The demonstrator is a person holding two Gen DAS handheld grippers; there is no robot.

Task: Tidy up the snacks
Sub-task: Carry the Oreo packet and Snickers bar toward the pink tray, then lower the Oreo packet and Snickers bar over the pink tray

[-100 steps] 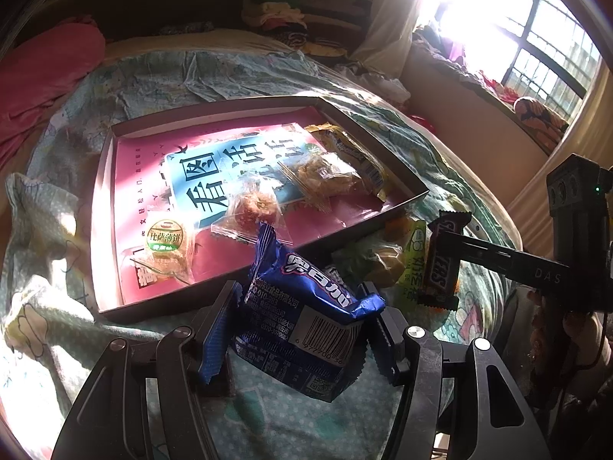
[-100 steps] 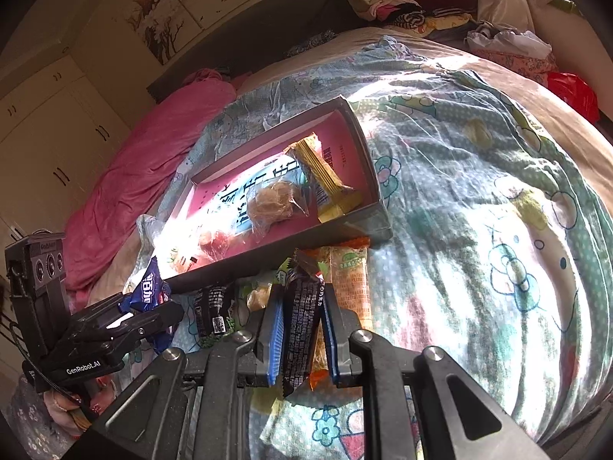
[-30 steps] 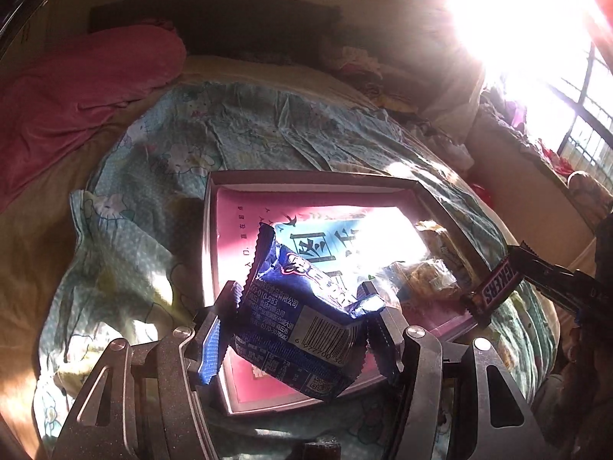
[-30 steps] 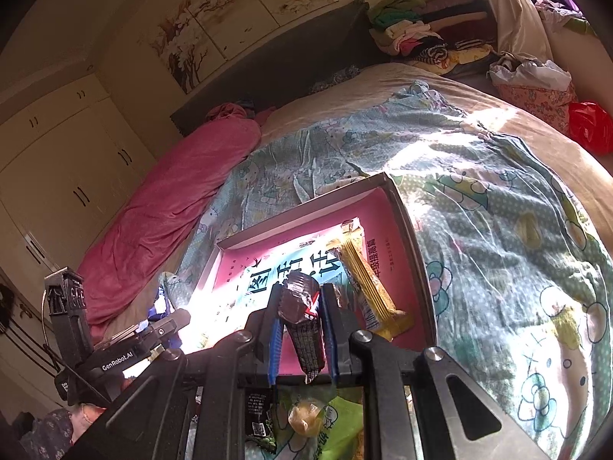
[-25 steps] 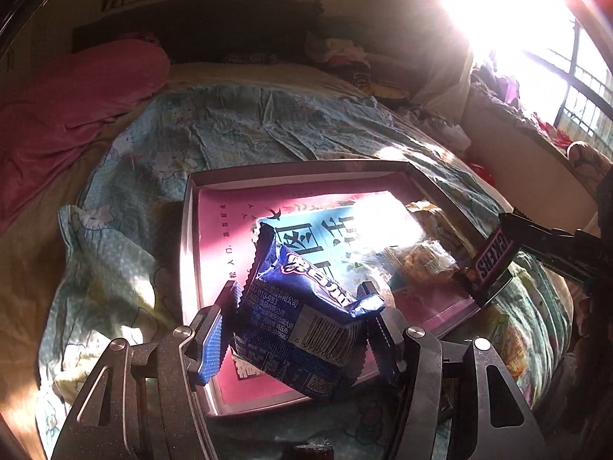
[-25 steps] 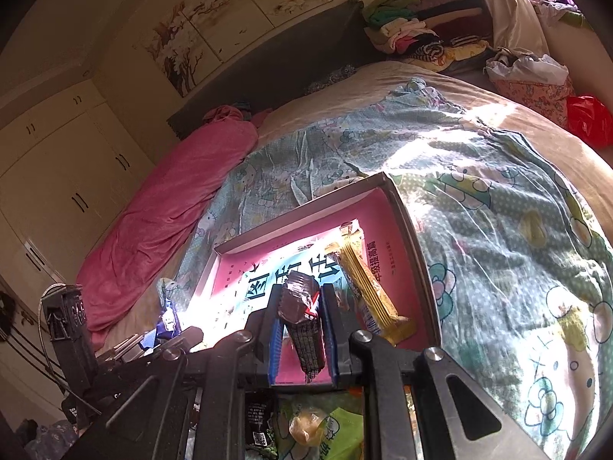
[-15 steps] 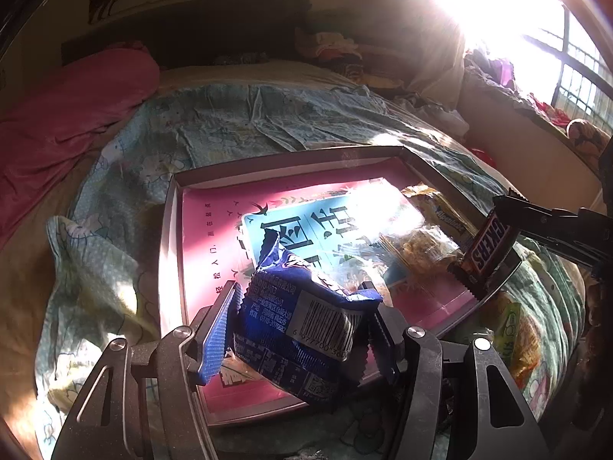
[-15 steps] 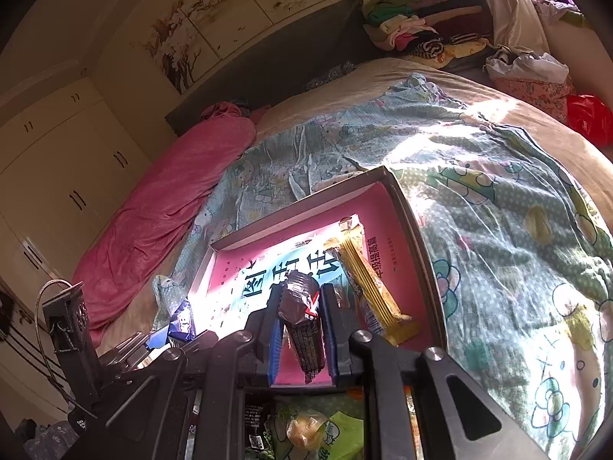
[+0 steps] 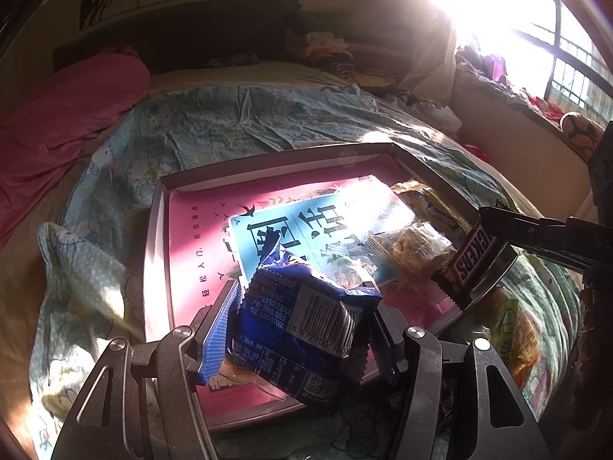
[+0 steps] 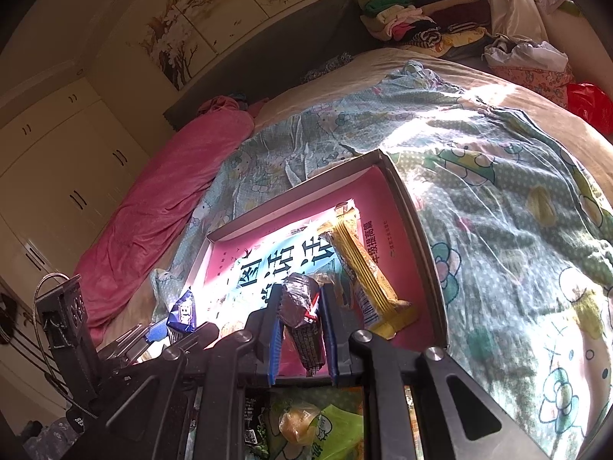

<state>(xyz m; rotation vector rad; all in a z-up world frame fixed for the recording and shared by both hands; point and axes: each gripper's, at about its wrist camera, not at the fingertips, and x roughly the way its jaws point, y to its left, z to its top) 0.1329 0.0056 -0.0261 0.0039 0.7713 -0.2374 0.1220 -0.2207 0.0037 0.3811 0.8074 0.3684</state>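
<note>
Inside box (image 9: pixel 157 230): yellow wafer bar (image 10: pixel 364 272), clear cookie packets (image 9: pixel 410 247).

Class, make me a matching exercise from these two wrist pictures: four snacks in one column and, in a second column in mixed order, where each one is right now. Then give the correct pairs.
Column 1
1. blue biscuit packet
2. Snickers bar
3. yellow wafer bar
4. green snack packet

Column 2
A. lying on the bedspread, outside the tray
B. clamped between the fingers of the left gripper
C. lying in the pink tray, by its right wall
D. clamped between the fingers of the right gripper

Pairs: 1-B, 2-D, 3-C, 4-A
</note>
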